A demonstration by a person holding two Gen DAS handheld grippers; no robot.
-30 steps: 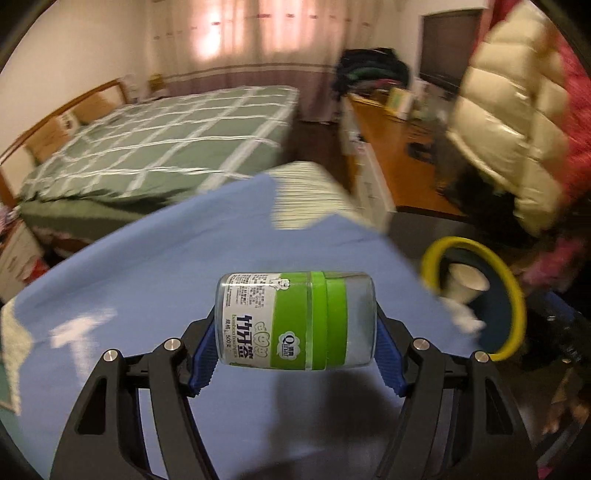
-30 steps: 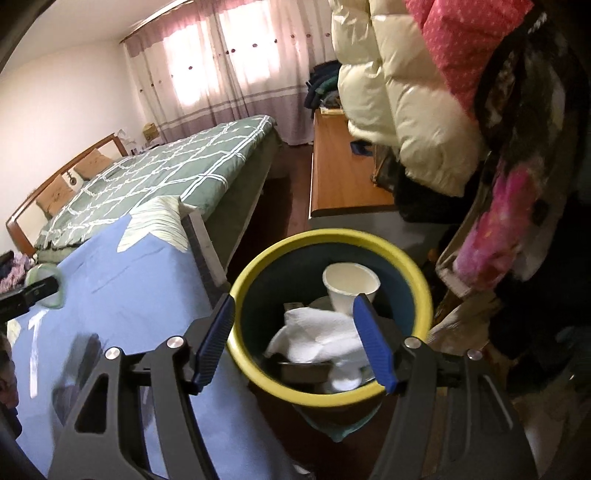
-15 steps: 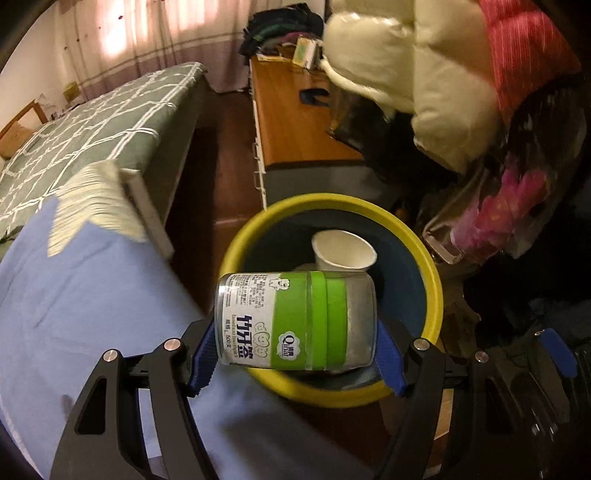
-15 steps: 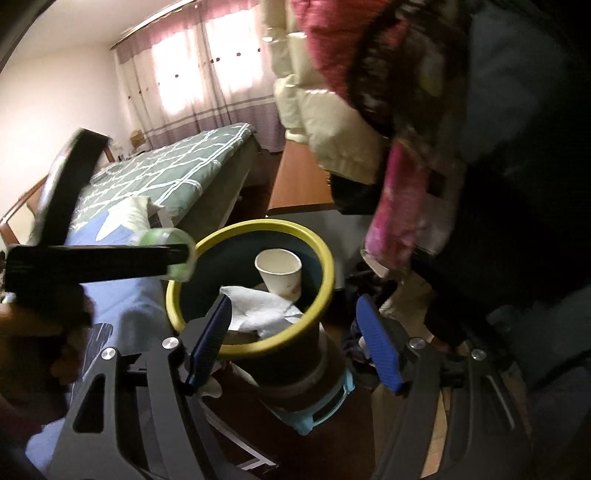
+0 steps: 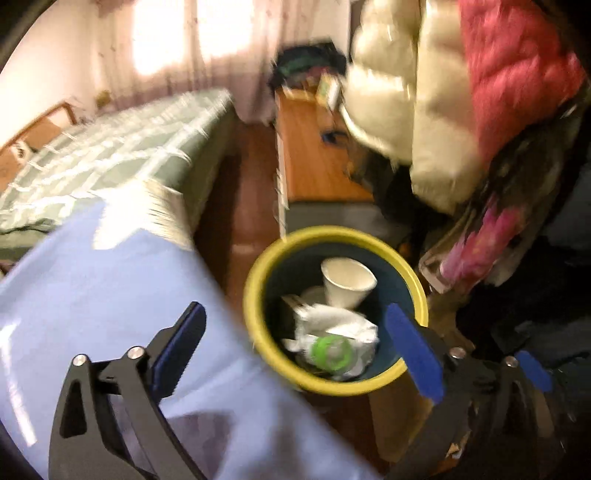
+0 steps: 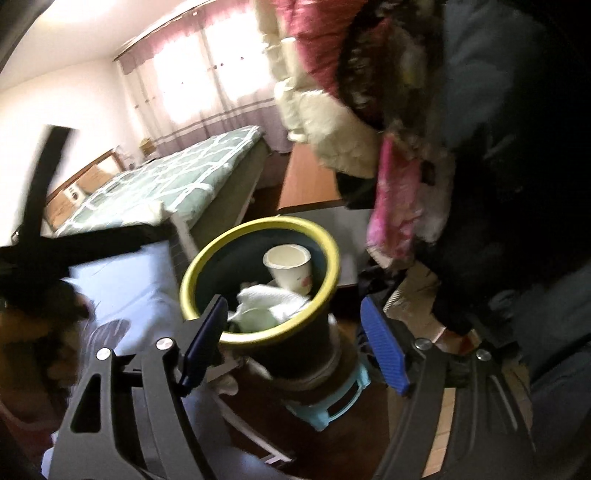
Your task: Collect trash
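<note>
With the bottle [image 5: 330, 350] lying in the bin [image 5: 258, 273] on the tissue [image 5: 343, 325] beside the cup [image 5: 347, 282], the left gripper [image 5: 299, 350] and right gripper [image 6: 295, 332], both spread wide and empty, should lift clear without knocking the rim.

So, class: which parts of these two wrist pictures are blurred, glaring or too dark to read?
Left wrist view: motion blur smears the bed and hanging coats; the window glares white; the bin stays readable. Right wrist view: the window is blown out, the right side falls into shadow, and the left gripper is streaked.
</note>
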